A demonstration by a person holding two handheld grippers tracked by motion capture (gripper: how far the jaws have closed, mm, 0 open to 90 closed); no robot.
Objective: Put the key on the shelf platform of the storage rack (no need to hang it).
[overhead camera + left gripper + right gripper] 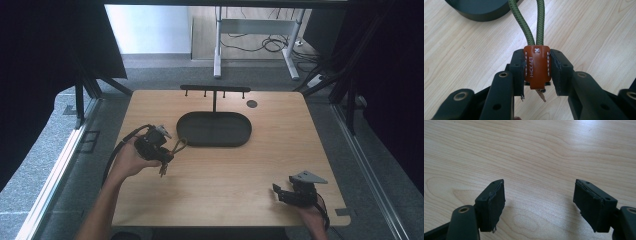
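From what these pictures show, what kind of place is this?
Probably a lab or recording workspace, not a home: a bare wooden table stands between dark curtains, on grey carpet, with loose cables under another desk behind.

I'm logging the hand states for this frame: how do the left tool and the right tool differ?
The left tool is shut on a brown leather tab with a green cord loop; the right tool is open and holds nothing. The left sits near the dark oval tray, the right by the table's near edge. Both have black jaws.
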